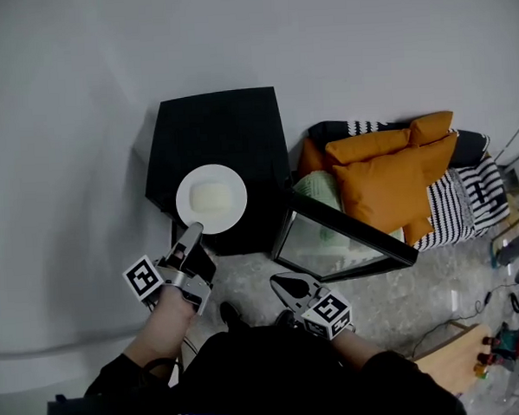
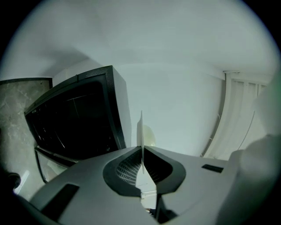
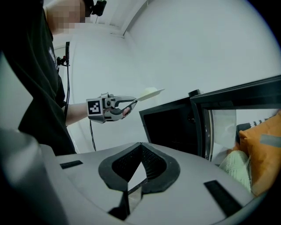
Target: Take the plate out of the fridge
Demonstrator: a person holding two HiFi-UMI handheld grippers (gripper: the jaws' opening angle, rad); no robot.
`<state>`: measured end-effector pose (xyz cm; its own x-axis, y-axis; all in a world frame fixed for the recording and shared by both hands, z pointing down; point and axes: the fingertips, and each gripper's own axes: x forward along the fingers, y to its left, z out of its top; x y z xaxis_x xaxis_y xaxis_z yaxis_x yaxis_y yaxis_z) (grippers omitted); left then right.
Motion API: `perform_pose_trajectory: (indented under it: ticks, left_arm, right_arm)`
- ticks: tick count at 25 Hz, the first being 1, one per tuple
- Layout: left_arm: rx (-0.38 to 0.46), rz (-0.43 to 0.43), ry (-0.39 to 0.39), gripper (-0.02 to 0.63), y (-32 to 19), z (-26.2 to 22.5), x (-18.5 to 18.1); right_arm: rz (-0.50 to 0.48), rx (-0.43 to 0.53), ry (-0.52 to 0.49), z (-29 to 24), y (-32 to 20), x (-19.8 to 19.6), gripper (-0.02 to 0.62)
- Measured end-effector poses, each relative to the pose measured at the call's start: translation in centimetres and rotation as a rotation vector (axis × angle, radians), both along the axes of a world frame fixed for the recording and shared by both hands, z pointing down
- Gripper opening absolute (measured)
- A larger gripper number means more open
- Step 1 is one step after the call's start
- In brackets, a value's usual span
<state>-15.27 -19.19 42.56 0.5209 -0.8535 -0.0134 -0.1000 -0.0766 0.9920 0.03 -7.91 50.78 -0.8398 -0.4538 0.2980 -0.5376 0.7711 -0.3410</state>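
Observation:
A white plate (image 1: 211, 199) with a pale lump of food (image 1: 209, 197) on it hangs level above the top of the black mini fridge (image 1: 221, 130). My left gripper (image 1: 191, 234) is shut on the plate's near rim. In the left gripper view the plate (image 2: 141, 129) shows edge-on, pinched between the jaws of that gripper (image 2: 142, 148). My right gripper (image 1: 290, 287) hovers lower, near the open fridge door (image 1: 348, 241), shut and holding nothing. The right gripper view shows its jaws (image 3: 141, 144) closed, with the left gripper (image 3: 112, 107), the plate (image 3: 149, 93) and the fridge (image 3: 173, 127) beyond.
The glass door (image 3: 237, 118) swings out to the right. Orange cushions (image 1: 388, 174), a pale green one (image 1: 318, 190) and a striped blanket (image 1: 467, 196) lie right of the fridge. A grey wall stands behind. A wooden board (image 1: 445, 353) and cables lie on the floor at lower right.

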Motion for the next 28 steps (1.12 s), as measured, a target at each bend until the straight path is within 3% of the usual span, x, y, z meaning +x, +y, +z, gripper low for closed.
perform_pose_trajectory:
  ticks: [12,22,28]
  left_arm:
    - [-0.010,-0.108,0.007,0.023,-10.4,4.0,-0.6]
    - [-0.045,-0.134,0.047,0.025,-10.7,4.2,-0.3]
    - [-0.027,-0.098,0.105,0.025,-11.1,3.4,1.0]
  right_arm:
    - [0.021,-0.030,0.021,2.6,-2.0,1.3,0.005]
    - [0.031,-0.040,0.027,0.6,0.3,0.3,0.005]
    - [0.053,-0.008,0.065,0.5,0.0,0.4,0.006]
